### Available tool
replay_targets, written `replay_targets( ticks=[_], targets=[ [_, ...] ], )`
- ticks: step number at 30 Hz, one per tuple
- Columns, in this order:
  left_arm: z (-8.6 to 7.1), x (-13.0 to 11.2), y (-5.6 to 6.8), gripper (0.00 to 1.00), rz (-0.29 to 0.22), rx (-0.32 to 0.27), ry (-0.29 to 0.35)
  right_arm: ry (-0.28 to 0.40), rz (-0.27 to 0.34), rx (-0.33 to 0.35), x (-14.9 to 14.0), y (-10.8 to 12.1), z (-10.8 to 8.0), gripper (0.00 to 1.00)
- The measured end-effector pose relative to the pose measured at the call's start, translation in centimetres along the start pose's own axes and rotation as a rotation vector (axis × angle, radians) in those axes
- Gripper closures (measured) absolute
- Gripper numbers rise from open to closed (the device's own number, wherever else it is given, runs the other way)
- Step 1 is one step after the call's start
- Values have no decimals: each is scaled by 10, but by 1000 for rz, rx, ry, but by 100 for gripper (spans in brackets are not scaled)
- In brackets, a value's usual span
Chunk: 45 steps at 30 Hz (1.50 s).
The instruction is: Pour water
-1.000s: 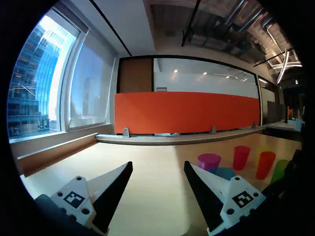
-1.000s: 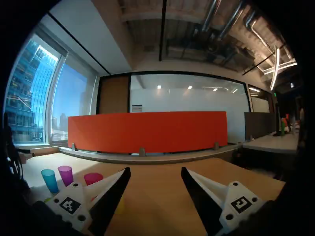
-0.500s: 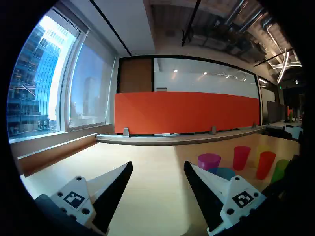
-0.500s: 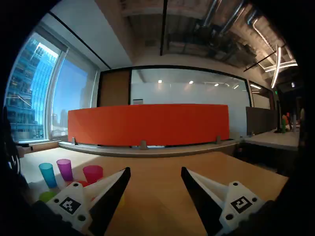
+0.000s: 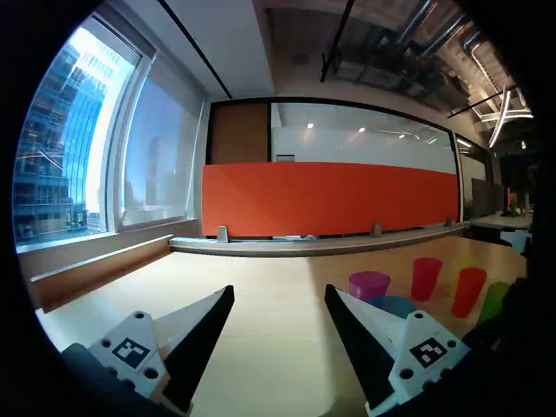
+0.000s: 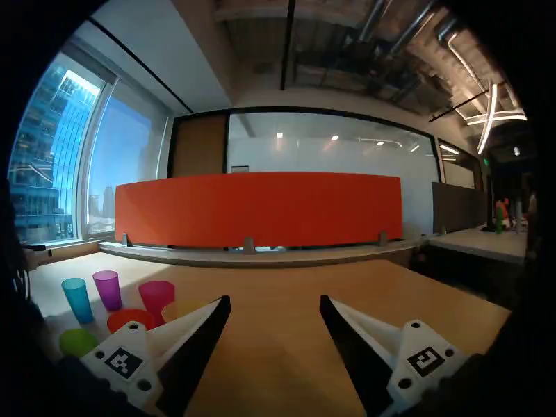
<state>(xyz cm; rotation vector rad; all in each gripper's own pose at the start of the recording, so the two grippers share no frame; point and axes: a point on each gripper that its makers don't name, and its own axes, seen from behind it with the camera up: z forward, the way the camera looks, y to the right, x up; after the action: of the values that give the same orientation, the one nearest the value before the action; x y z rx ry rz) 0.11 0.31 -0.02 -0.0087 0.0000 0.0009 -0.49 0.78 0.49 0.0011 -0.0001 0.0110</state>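
Several coloured plastic cups stand on a wooden table. In the left gripper view a purple cup, a blue cup, a pink cup, an orange-red cup and a green cup sit at the right, behind my left gripper's right finger. My left gripper is open with nothing between its fingers. In the right gripper view a blue cup, purple cup, pink cup, red cup and green cup sit at the left. My right gripper is open and holds nothing.
An orange divider panel runs along the table's far edge. Tall windows line the left wall. Another desk stands at the right. Bare tabletop lies straight ahead of both grippers.
The right gripper view has tipped downward, bringing the red and green cups into sight at the left. The left gripper has stayed still.
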Motion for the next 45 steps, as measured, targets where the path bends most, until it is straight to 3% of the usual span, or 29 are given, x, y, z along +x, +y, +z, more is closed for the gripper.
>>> replay_targets(
  ticks=[45],
  targets=[
    [0,0,0,3,0,0,0,-1,-11,-2,0,-2,0,1]
  ],
)
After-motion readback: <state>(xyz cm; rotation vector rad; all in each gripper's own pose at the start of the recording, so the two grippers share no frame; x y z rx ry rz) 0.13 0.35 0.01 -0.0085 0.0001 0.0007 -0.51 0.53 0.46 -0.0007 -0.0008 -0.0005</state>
